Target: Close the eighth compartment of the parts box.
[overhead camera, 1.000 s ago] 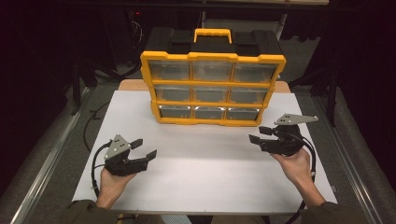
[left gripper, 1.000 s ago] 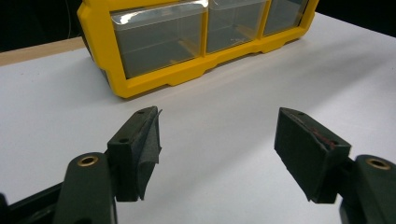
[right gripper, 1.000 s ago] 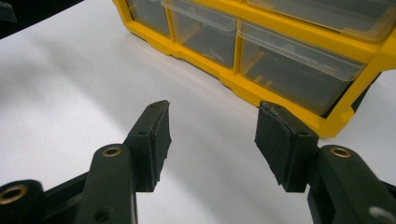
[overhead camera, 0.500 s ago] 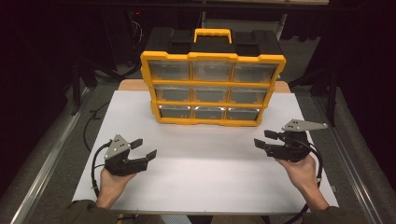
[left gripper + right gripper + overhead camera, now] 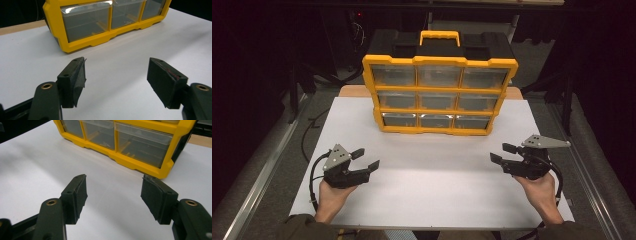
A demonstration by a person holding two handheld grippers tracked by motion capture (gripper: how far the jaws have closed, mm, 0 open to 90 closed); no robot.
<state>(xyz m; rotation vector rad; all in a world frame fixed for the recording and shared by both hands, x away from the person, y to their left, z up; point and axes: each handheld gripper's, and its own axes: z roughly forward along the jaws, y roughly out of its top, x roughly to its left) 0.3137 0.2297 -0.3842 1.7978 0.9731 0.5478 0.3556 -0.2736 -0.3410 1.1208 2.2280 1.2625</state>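
White table, dark room. Yellow organizer upright beyond left tongs and right tongs; both gaping, empty.

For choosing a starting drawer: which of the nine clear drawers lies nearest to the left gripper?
The bottom-left drawer of the yellow organizer: it is in the lowest row, at the end on the left gripper's side.

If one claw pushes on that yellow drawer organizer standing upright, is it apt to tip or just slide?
The yellow drawer organizer stands upright on a narrow base, so a high push would probably tip it backward. Its clear drawers look empty, so it is likely light and a low push may slide it on the smooth white table. It looks like rigid plastic.
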